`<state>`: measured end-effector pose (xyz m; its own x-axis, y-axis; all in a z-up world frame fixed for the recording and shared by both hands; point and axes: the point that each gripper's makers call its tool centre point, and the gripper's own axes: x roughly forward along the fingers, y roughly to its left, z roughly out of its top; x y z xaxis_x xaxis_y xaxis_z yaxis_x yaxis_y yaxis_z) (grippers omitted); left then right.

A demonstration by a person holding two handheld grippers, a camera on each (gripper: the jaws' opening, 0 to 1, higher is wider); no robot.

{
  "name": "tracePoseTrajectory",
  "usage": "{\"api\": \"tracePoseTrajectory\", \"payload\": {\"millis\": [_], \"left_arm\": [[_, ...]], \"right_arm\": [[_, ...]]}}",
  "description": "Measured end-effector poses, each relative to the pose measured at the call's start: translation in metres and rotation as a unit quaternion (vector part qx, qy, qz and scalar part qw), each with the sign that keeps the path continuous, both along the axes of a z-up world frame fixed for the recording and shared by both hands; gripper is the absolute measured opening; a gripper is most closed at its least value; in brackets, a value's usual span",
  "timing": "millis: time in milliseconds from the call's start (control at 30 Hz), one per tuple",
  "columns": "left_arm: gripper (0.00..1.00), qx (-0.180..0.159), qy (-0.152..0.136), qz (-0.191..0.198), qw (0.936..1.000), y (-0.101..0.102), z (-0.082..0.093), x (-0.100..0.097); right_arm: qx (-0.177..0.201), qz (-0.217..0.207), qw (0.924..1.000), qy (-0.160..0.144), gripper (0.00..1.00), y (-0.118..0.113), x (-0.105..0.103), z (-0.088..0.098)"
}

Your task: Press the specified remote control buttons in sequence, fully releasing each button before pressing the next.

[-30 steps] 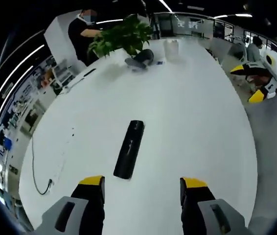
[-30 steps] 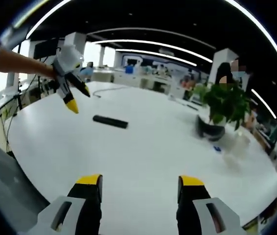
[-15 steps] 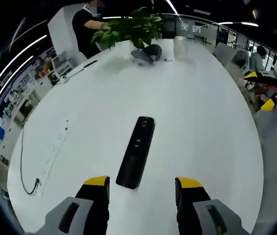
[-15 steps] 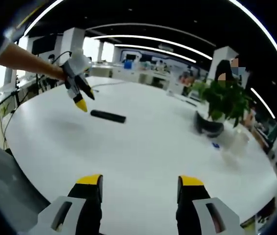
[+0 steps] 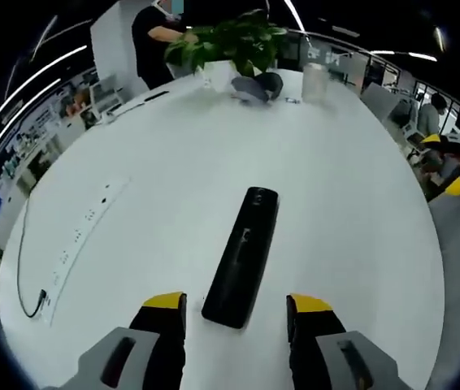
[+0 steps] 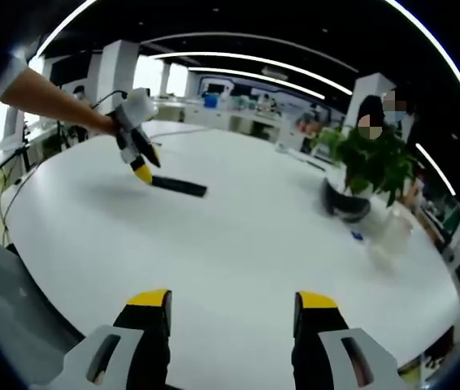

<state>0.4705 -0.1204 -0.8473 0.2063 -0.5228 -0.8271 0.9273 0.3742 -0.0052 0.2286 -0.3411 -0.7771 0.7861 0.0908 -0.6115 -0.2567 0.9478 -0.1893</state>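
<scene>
A long black remote control [image 5: 243,255] lies on the white table [image 5: 149,195], its near end just ahead of and between the jaws of my left gripper [image 5: 236,305], which is open and not touching it. From the right gripper view the same remote [image 6: 179,187] is a small dark bar on the table's far left, with the left gripper [image 6: 141,158] held by a bare arm hovering at its left end. My right gripper [image 6: 231,302] stays open over bare table, far from the remote. It also appears at the right edge of the left gripper view, as yellow-tipped jaws [image 5: 449,166].
A potted green plant [image 5: 234,45] and a dark object [image 5: 256,86] sit at the table's far end beside a pale cup [image 5: 316,81]. A power strip with a cable [image 5: 71,248] lies along the left side. A person [image 5: 155,41] stands behind the plant. A grey chair [image 6: 6,313] is close on the left.
My left gripper has come closer to the remote, whose near end now sits between the jaw tips. The right gripper has hardly moved.
</scene>
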Motion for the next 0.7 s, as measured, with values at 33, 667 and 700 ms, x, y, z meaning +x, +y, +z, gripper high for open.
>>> {"api": "tracePoseTrajectory", "payload": {"millis": [33, 667, 700], "left_arm": [[0.49, 0.001, 0.002, -0.001, 1.0, 0.0, -0.003, 0.0], [0.26, 0.033, 0.007, -0.038, 0.9987, 0.002, -0.013, 0.004], [0.26, 0.032, 0.008, -0.039, 0.9987, 0.002, -0.013, 0.004]], "right_arm": [[-0.001, -0.001, 1.0, 0.001, 0.58, 0.0, 0.0, -0.001], [-0.008, 0.005, 0.9999, 0.011, 0.57, 0.001, -0.001, -0.005], [-0.009, 0.005, 0.9999, 0.011, 0.57, 0.001, -0.001, -0.005]]}}
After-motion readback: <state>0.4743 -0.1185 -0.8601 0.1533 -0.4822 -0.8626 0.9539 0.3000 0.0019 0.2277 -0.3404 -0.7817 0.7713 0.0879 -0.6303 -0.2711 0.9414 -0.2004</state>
